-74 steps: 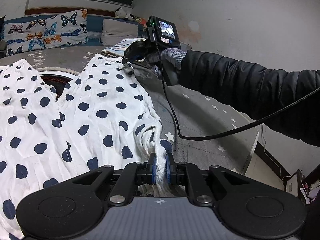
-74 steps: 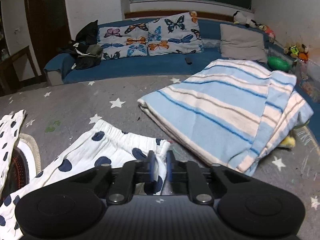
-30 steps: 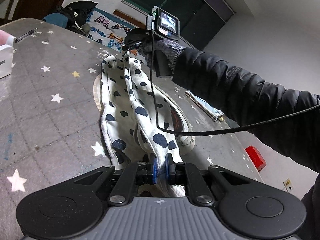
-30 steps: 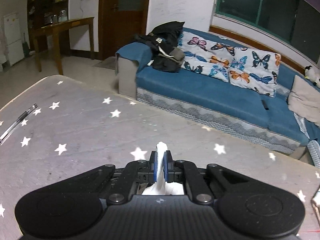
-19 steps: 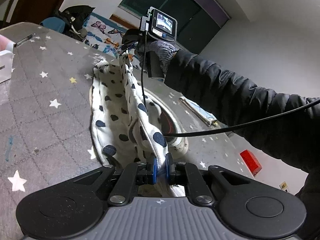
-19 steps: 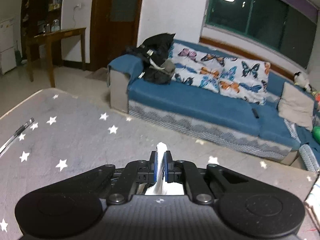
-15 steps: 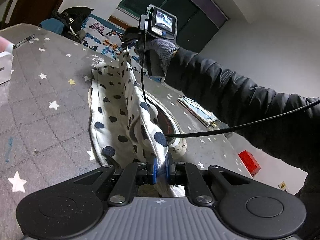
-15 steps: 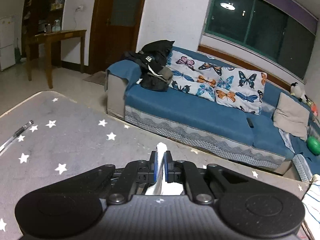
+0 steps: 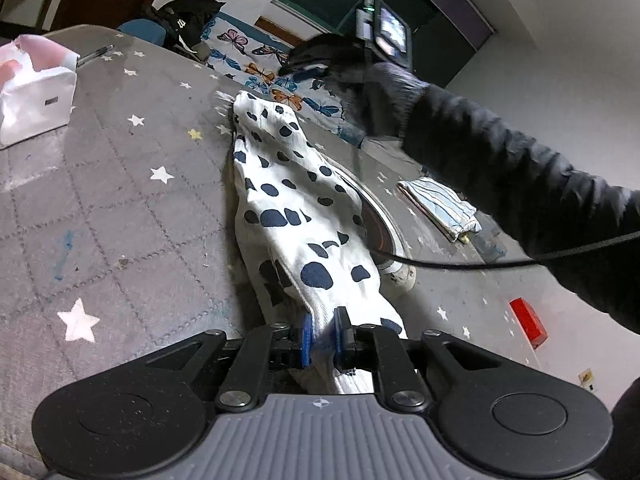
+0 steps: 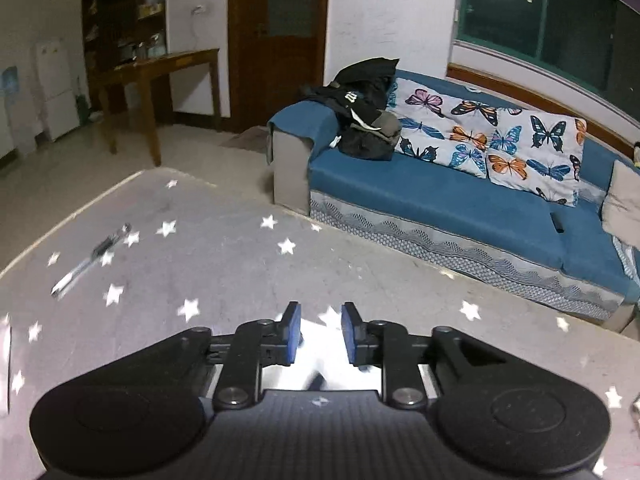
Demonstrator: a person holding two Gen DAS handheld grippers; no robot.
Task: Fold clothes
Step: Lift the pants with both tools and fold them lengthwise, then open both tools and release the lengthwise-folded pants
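A white garment with dark blue spots [image 9: 296, 216] lies stretched along the grey star-print table [image 9: 120, 200], running away from me. My left gripper [image 9: 323, 336] holds its near end. Its jaws are opening, and cloth still fills the gap between the blue pads. In the left wrist view my right gripper [image 9: 308, 68] hovers blurred above the garment's far end, clear of it. In its own view the right gripper [image 10: 320, 334] has its jaws opening. The pads stand apart with nothing pressed between them. A blurred white patch of the garment [image 10: 292, 376] lies below.
A white tissue pack [image 9: 32, 92] and a pen [image 10: 90, 260] lie at the table's left. A folded striped cloth [image 9: 440, 204], a red object [image 9: 528, 322] and a round rimmed plate [image 9: 384, 236] lie right. A person's dark sleeve [image 9: 520, 176] crosses above. A blue sofa [image 10: 440, 200] stands beyond the edge.
My right gripper's jaws have parted and let go of the garment's far end, which has dropped flat onto the table. That gripper has lifted away. The left gripper's pads stand slightly wider.
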